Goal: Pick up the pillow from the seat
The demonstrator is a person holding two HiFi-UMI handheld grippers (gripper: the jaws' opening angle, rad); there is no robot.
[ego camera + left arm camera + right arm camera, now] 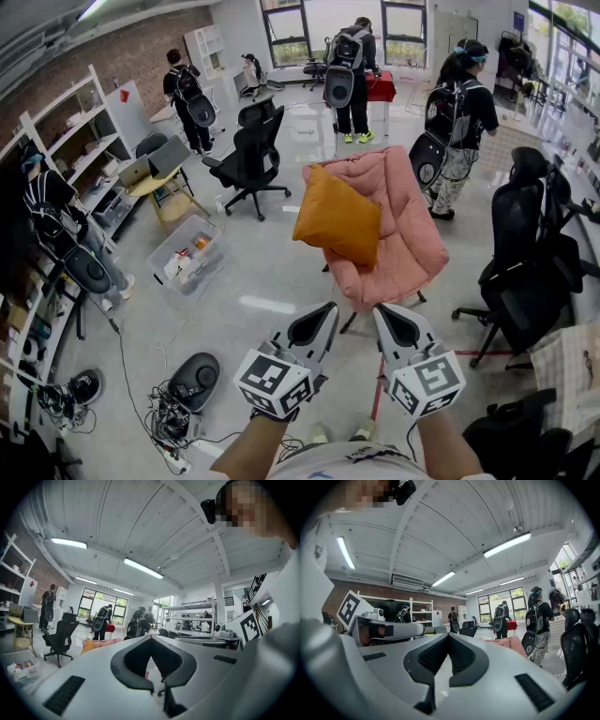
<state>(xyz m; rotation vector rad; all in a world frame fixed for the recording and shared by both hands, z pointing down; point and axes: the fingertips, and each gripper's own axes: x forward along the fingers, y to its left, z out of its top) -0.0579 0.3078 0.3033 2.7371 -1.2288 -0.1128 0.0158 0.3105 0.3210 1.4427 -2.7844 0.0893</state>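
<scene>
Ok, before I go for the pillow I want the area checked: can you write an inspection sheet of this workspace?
Surface: glossy grey floor.
Job's things: orange pillow lying tilted on the pink chair, untouched.
Clutter: clear plastic bin with items, on the floor left of the chair.
Grippers: left gripper and right gripper both have tongs closed, empty, short of the chair.
Cables: tangle beside a black round device, lower left.
Surroundings: black office chair, shelves, people with backpacks.
</scene>
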